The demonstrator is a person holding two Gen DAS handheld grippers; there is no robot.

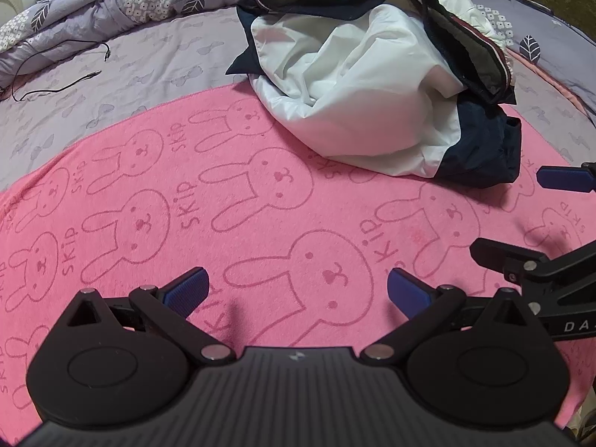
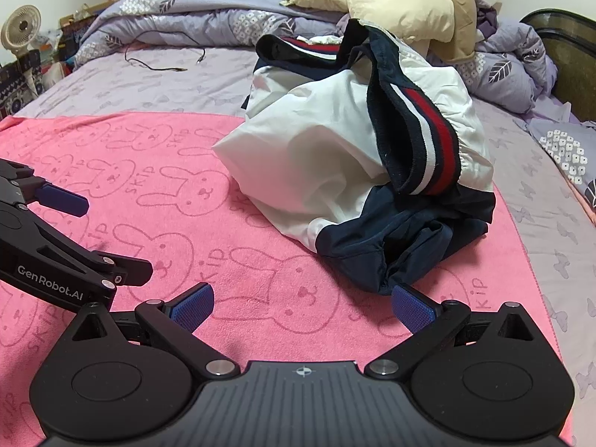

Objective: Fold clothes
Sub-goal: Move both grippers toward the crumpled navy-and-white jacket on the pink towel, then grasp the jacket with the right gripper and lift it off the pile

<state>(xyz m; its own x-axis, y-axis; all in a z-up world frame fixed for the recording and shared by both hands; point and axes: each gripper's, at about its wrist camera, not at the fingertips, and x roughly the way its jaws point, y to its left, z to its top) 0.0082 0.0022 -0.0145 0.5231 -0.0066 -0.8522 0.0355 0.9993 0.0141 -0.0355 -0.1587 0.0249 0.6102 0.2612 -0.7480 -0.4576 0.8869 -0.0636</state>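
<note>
Bedroom, lilac bed (image 1: 156, 70) with a pink rabbit-print towel (image 1: 149, 201) spread across its near part; rumpled duvet along the far edge.

Left wrist view: a white-and-navy jacket (image 1: 357, 111) lies crumpled in a heap at the towel's far right part, its upper end spilling over the towel's far edge onto the sheet. It is ahead and to the right of the left gripper (image 1: 298, 288), well apart, with bare towel between. No clear long axis; the heap runs roughly from far-left to near-right, navy hem toward the right edge. Left gripper jaws spread wide, nothing between them, hovering over towel. The right gripper (image 1: 521, 216) pokes in from the right edge, its blue pad near the navy hem.

Right wrist view: same jacket (image 2: 335, 164) ahead and slightly right; striped red-white-navy ribbed band (image 2: 424, 138) arches over the top. Navy lower corner comes down just beside the right gripper's (image 2: 301, 303) right blue pad; touching or not, cannot tell. Jaws wide, nothing held. Left gripper (image 2: 111, 238) at the left edge, also spread, farther from the cloth.

Judgement: the right gripper is the nearer; the garment sits bunched, not flat or folded.
</note>
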